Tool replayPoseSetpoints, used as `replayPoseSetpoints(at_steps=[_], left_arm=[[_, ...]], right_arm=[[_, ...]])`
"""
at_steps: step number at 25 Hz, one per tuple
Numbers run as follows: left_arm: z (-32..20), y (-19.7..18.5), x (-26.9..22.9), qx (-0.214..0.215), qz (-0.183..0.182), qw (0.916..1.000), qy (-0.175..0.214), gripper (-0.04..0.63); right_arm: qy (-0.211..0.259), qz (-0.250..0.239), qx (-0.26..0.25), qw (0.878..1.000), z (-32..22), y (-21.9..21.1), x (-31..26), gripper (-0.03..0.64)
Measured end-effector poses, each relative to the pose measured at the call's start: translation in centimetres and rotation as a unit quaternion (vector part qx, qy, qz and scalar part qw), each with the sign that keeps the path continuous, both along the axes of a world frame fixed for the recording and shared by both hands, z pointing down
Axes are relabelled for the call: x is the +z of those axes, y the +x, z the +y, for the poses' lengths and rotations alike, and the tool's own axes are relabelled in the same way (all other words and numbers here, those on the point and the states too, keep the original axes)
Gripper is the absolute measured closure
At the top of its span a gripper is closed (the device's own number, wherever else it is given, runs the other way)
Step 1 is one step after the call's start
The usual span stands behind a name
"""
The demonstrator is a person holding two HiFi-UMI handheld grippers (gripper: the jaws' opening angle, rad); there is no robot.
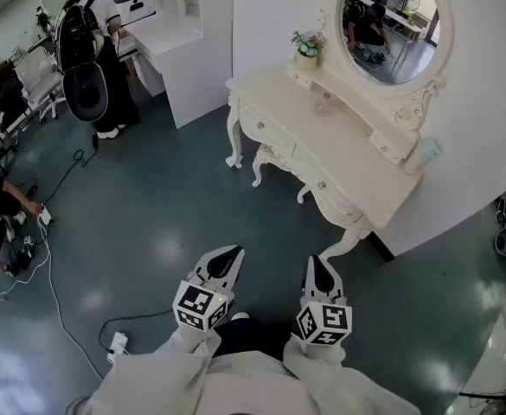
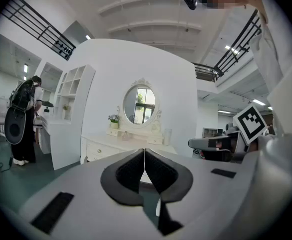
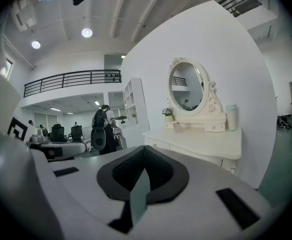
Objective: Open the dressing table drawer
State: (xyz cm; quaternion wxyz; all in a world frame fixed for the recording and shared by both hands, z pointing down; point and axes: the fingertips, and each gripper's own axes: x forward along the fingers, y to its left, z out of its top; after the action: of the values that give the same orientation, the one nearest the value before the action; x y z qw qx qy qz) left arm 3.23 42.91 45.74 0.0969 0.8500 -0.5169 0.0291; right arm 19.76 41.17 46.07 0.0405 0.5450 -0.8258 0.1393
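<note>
A cream dressing table (image 1: pixel 339 150) with an oval mirror (image 1: pixel 389 24) stands against the white wall, a good way ahead of both grippers. Its drawers (image 1: pixel 270 132) along the front are closed, each with a small knob (image 1: pixel 321 185). My left gripper (image 1: pixel 233 255) and right gripper (image 1: pixel 317 264) hover side by side over the dark floor, both shut and empty. The table also shows in the left gripper view (image 2: pixel 117 146) and the right gripper view (image 3: pixel 195 140), far beyond the jaws.
A flower pot (image 1: pixel 308 52) and a pale cup (image 1: pixel 426 153) stand on the tabletop. A white shelf unit (image 1: pixel 188 50) stands to the left. A person with a backpack (image 1: pixel 92 41) stands at the back left. Cables and a power strip (image 1: pixel 117 346) lie on the floor.
</note>
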Motion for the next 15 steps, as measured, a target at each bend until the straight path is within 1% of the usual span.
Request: replayPoseSetpoints(at_steps=[4,10,15], left_arm=[[0.43,-0.13,0.01,0.002,0.001,1.0,-0.001,0.577],[0.36,-0.76,-0.1,0.0,0.0,1.0,0.002,0.577],[0.77,-0.98,0.11,0.003,-0.002,1.0,-0.002,0.577]], right_arm=[[0.001,0.001,0.001,1.0,0.53,-0.3,-0.06,0.586],[0.004,-0.01,0.016,1.0,0.36,-0.64,-0.18,0.584],[-0.003,-0.005,0.025,1.0,0.7,-0.74,0.07,0.584]])
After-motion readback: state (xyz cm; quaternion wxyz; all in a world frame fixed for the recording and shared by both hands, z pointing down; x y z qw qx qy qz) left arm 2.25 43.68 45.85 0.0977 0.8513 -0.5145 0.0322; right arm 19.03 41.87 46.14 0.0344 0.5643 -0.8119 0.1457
